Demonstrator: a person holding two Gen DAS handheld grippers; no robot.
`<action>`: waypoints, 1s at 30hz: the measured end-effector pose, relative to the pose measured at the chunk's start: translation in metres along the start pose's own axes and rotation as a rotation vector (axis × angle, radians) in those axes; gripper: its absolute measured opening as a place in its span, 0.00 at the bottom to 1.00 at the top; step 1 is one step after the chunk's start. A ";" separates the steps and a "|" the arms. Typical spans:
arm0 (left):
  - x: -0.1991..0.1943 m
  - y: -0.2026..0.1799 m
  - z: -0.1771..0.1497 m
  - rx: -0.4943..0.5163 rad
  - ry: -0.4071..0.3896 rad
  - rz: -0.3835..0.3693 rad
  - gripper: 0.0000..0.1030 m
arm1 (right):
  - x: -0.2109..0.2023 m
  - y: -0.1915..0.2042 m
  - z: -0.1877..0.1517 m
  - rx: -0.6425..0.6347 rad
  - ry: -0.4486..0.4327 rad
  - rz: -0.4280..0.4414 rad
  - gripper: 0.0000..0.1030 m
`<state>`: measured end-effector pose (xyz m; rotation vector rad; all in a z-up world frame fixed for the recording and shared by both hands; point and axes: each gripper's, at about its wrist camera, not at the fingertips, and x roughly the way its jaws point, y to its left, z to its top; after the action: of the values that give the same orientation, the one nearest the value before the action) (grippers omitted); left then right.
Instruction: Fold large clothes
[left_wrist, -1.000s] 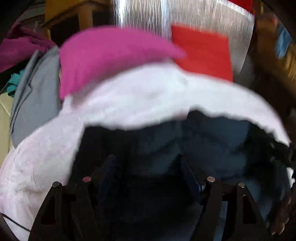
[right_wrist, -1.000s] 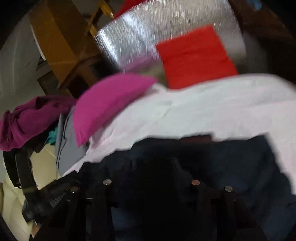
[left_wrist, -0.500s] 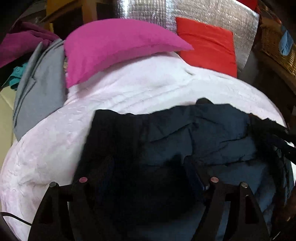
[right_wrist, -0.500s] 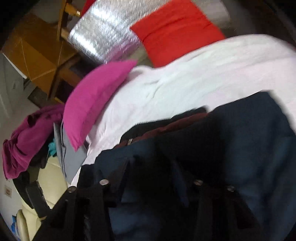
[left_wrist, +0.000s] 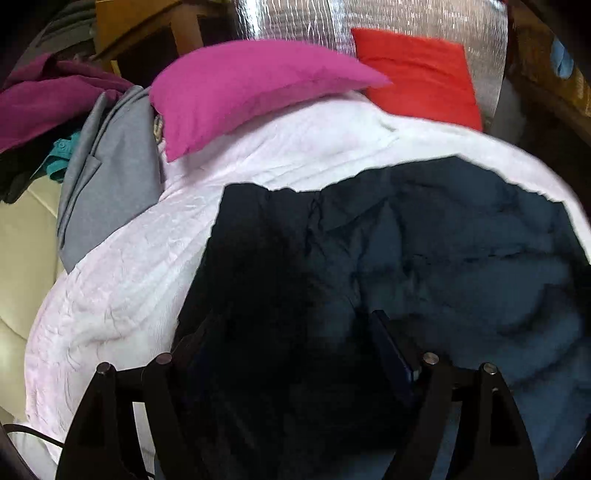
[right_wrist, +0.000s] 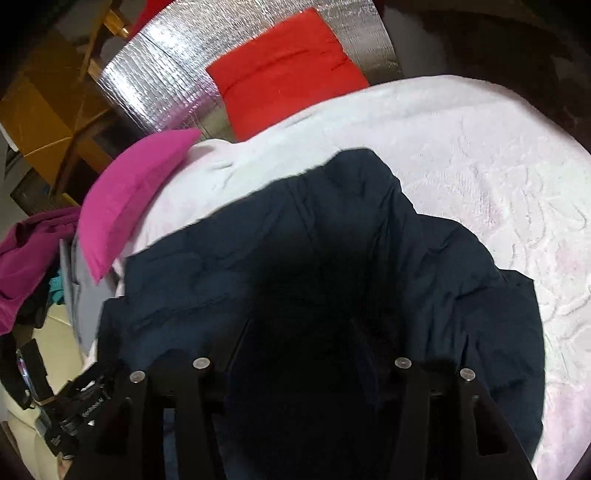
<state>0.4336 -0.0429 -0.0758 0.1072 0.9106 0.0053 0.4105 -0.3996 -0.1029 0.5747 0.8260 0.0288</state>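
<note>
Tools first, left to right: my left tool (left_wrist: 291, 332) is hanging over the near edge of the dark navy garment (left_wrist: 424, 251), jaws standing wide and pressing on nothing. That garment is lying crumpled on the pale quilted bed cover (left_wrist: 122, 280), below the pink pillow (left_wrist: 240, 88) and red cushion (left_wrist: 417, 74). My right tool (right_wrist: 303, 332) has just been opening its jaws and is hovering part open above the cloth, gripping nothing as far as I am seeing. I am judging a fold just laid down; next I am needing fresh pinches on an edge for another fold.
</note>
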 end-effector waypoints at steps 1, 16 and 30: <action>-0.010 0.000 -0.003 0.003 -0.023 0.002 0.77 | -0.007 0.001 -0.002 0.005 -0.010 0.012 0.62; -0.093 -0.015 -0.061 0.106 -0.225 0.068 0.77 | -0.065 0.002 -0.088 -0.130 0.044 -0.007 0.62; -0.100 -0.011 -0.087 0.052 -0.187 0.071 0.77 | -0.086 -0.001 -0.097 -0.119 -0.004 0.092 0.62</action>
<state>0.3036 -0.0513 -0.0512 0.1849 0.7197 0.0368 0.2836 -0.3754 -0.0959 0.5001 0.7884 0.1594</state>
